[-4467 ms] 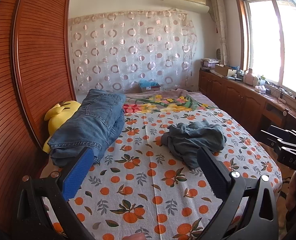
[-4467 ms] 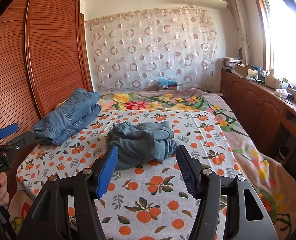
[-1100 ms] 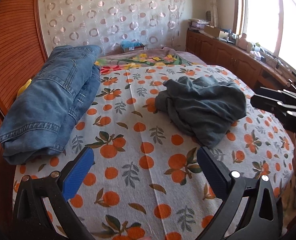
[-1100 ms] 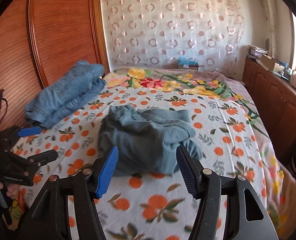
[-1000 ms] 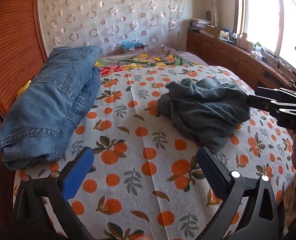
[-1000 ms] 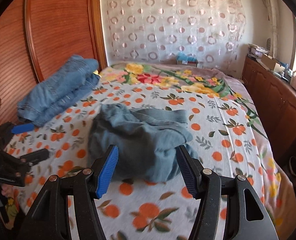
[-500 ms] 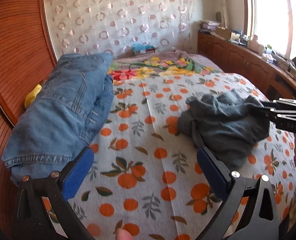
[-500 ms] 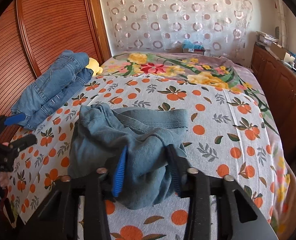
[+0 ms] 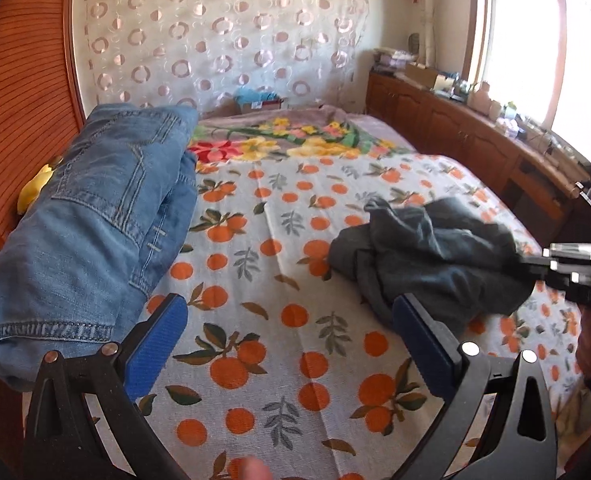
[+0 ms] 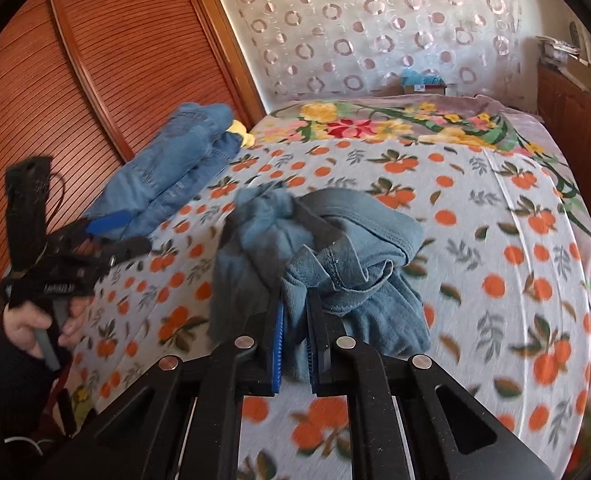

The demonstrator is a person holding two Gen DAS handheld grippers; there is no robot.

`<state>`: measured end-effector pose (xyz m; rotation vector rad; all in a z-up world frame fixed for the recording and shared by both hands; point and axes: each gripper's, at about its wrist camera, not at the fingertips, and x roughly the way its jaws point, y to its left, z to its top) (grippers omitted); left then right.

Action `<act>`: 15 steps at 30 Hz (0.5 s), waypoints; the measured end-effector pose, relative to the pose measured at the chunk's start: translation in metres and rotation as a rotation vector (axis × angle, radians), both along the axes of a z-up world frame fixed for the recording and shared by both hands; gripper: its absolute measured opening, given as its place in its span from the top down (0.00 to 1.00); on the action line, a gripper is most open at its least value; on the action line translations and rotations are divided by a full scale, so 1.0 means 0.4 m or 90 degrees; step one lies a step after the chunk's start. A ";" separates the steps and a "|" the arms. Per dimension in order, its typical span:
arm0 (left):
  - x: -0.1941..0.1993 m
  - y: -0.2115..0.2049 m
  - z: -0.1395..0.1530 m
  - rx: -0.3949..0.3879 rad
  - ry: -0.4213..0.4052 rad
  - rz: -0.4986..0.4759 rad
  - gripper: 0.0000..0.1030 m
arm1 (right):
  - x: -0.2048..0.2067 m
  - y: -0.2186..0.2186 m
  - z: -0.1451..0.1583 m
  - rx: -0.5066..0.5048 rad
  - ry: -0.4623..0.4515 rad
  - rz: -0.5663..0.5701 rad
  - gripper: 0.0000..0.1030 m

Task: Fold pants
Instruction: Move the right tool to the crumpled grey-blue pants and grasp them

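At six o'clock in the right wrist view, the right gripper (image 10: pixel 295 316) has its blue-padded jaws closing on a bunched fold of the crumpled grey-blue cotton pants (image 10: pixel 327 264); the cloth sits pinched between the pads. A second ago those jaws stood wide apart with the heap lying untouched beyond them, and half a second ago they were only partly drawn in around it. The pants lie in a heap near the middle of the white bedsheet printed with oranges and leaves (image 10: pixel 515 248), and their near edge now bulges up over the fingertips, where before it lay lower on the sheet.

At nine o'clock in that view, the left gripper (image 10: pixel 115 236), held in a hand (image 10: pixel 27 324), stands with its jaws spread and nothing between them, as in the earlier frames. From the left wrist view its blue pads (image 9: pixel 157 344) frame bare sheet at six o'clock, and the pants (image 9: pixel 435 256) lie at three o'clock, with the right gripper (image 9: pixel 535 264) reaching into their right edge.

Farther off, at ten o'clock, the folded blue denim jeans (image 10: pixel 175 168) rest at the sheet's left edge beside the slatted reddish wooden wardrobe door (image 10: pixel 115 60), unmoved. Beyond the sheet, at twelve o'clock, lies a pink blanket with a large flower print (image 10: pixel 375 124).
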<state>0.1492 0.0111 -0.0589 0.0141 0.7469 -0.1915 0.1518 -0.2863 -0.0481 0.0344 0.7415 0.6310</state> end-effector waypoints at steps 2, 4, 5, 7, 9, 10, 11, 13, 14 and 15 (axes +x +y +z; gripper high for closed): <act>-0.003 -0.003 0.009 -0.017 -0.006 -0.010 0.00 | -0.032 -0.011 -0.003 0.000 0.003 0.006 0.91; -0.004 -0.010 0.017 -0.041 -0.007 -0.028 0.00 | -0.063 -0.020 -0.009 -0.001 0.012 0.012 0.91; 0.000 -0.018 0.018 -0.051 -0.003 -0.040 0.01 | -0.074 -0.020 -0.015 -0.005 0.015 0.014 0.91; 0.005 -0.037 0.020 -0.055 -0.002 -0.051 0.02 | -0.102 -0.027 -0.031 -0.021 0.017 0.017 0.91; 0.012 -0.066 0.022 -0.049 -0.002 -0.069 0.03 | -0.112 -0.039 -0.033 -0.026 0.018 0.006 0.91; 0.014 -0.074 0.023 -0.047 -0.002 -0.076 0.03 | -0.117 -0.045 -0.029 -0.025 0.019 0.000 0.90; 0.019 -0.094 0.026 -0.043 -0.003 -0.090 0.03 | -0.120 -0.056 -0.026 -0.024 0.019 -0.010 0.90; 0.027 -0.122 0.034 -0.040 -0.004 -0.110 0.05 | -0.128 -0.074 -0.010 -0.023 0.009 -0.025 0.89; 0.033 -0.137 0.039 -0.038 -0.004 -0.120 0.07 | -0.130 -0.084 -0.003 -0.023 0.001 -0.031 0.89; 0.040 -0.154 0.044 -0.038 -0.004 -0.130 0.09 | -0.138 -0.092 0.011 -0.020 -0.007 -0.035 0.89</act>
